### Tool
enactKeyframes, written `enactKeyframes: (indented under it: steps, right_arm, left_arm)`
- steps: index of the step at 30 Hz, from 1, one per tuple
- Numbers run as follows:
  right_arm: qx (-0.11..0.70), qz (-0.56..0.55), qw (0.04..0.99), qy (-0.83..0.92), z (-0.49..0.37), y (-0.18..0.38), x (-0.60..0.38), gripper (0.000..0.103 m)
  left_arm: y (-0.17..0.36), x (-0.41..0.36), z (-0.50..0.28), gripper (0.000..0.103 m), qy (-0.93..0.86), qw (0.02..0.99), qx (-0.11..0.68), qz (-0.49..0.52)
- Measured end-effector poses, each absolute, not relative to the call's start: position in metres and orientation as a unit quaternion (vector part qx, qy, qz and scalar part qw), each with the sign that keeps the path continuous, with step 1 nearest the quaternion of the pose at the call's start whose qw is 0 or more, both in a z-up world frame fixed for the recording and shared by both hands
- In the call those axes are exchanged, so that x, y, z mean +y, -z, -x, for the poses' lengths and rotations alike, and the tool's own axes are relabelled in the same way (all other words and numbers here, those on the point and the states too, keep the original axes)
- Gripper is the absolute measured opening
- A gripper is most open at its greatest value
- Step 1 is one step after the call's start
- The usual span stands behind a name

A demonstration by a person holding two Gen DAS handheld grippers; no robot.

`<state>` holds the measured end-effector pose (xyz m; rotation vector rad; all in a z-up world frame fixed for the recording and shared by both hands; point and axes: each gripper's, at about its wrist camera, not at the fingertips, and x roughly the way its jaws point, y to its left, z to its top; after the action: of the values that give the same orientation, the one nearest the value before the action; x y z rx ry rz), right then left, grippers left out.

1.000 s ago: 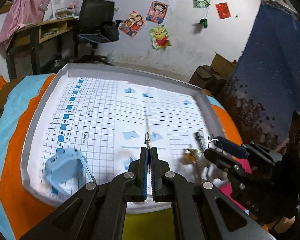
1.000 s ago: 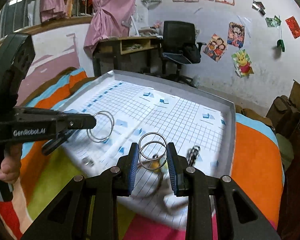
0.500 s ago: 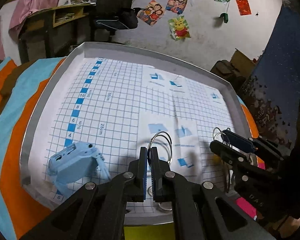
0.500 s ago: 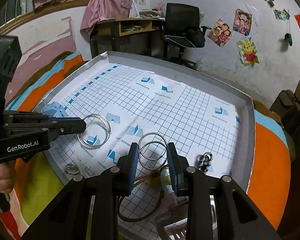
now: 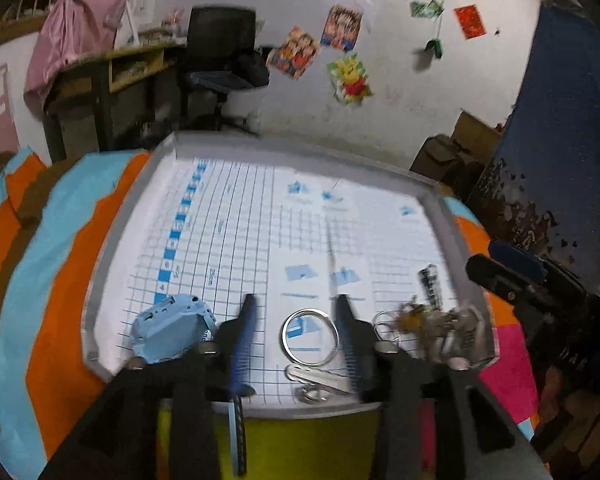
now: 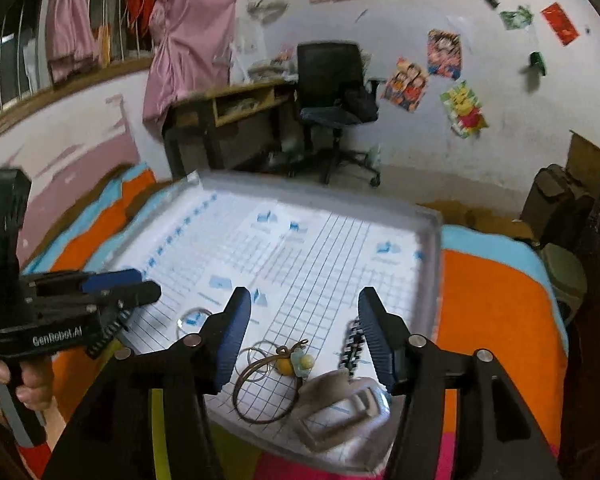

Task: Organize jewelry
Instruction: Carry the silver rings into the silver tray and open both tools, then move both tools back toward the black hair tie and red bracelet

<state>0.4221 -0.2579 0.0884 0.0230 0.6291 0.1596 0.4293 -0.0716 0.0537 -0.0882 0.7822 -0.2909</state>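
Both grippers hang wide open over the near end of the grid-lined tray (image 5: 112,236), and the left gripper (image 5: 294,312) has its silver bangle (image 5: 310,338) lying flat on the sheet between its spread fingers, a metal clip (image 5: 316,376) just behind it and a blue watch (image 5: 172,330) off its left finger. Between the right gripper's (image 6: 304,312) parted fingers lie thin rings and a dark hoop with a yellow-bead charm (image 6: 288,364), a beaded strand (image 6: 352,344) by its right finger, a grey clasp (image 6: 340,408) nearer still. Half a second ago each gripper was clamped on a bangle; now both have let go.

Both grippers (image 5: 294,312) (image 6: 302,308) opened, apparently dropping their bangles (image 5: 310,338) (image 6: 260,354).
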Motion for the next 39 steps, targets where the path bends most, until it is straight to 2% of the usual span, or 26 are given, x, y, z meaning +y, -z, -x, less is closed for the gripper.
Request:
enactKeyframes:
  steps: [2, 4, 7, 12, 16, 26, 39]
  right_arm:
    - [0.292, -0.022, 0.954, -0.065, -0.406, -0.1, -0.265, 0.058]
    - [0.272, -0.034, 0.96, -0.052, -0.386, -0.113, -0.271, 0.063]
    - [0.246, -0.04, 0.968, -0.037, -0.354, -0.129, -0.276, 0.068]
    - [0.211, -0.055, 0.976, -0.024, -0.299, -0.153, -0.283, 0.08]
    - [0.185, -0.058, 0.981, -0.02, -0.255, -0.165, -0.28, 0.086]
    - [0.132, -0.037, 0.99, -0.029, -0.151, -0.172, -0.259, 0.101]
    - [0.102, -0.027, 0.994, -0.007, -0.041, -0.149, -0.236, 0.101]
  left_arm:
    - [-0.068, -0.069, -0.409, 0.089, 0.129, 0.93, 0.343, 0.042]
    - [-0.083, -0.066, -0.386, 0.091, 0.123, 0.946, 0.296, 0.049]
    - [-0.098, -0.063, -0.367, 0.091, 0.128, 0.95, 0.278, 0.055]
    - [-0.126, -0.056, -0.316, 0.102, 0.112, 0.968, 0.216, 0.066]
    - [-0.138, -0.051, -0.273, 0.103, 0.107, 0.977, 0.175, 0.056]
    - [-0.147, -0.03, -0.177, 0.103, 0.101, 0.984, 0.137, 0.043]
    - [-0.12, -0.009, -0.091, 0.103, 0.103, 0.984, 0.144, 0.035]
